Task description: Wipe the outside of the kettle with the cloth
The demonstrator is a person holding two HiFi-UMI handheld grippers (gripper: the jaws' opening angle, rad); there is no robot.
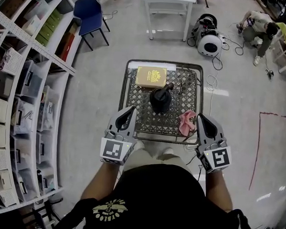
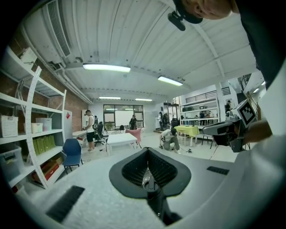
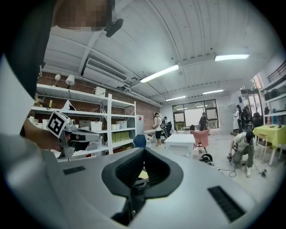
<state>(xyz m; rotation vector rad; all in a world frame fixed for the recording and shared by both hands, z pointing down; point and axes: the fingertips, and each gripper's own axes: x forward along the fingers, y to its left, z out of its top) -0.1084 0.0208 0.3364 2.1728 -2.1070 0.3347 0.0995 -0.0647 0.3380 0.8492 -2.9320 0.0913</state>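
Note:
A black kettle (image 1: 161,99) stands upright in the middle of a small metal mesh table (image 1: 130,87). A pink cloth (image 1: 186,121) lies crumpled near the table's front right corner. My left gripper (image 1: 132,109) hovers at the table's front left edge with its jaws shut and nothing in them. My right gripper (image 1: 199,116) is at the front right edge, just right of the cloth and not holding it, also shut and empty. Both point roughly level over the table. The two gripper views show only the room beyond the closed jaws, with no sign of the cloth.
A yellow box (image 1: 151,76) lies at the table's back left, behind the kettle. Storage shelves (image 1: 24,105) run along the left. Beyond the table are a blue chair (image 1: 91,13), a white table (image 1: 167,7), a round white machine (image 1: 208,36) and a crouching person (image 1: 257,29).

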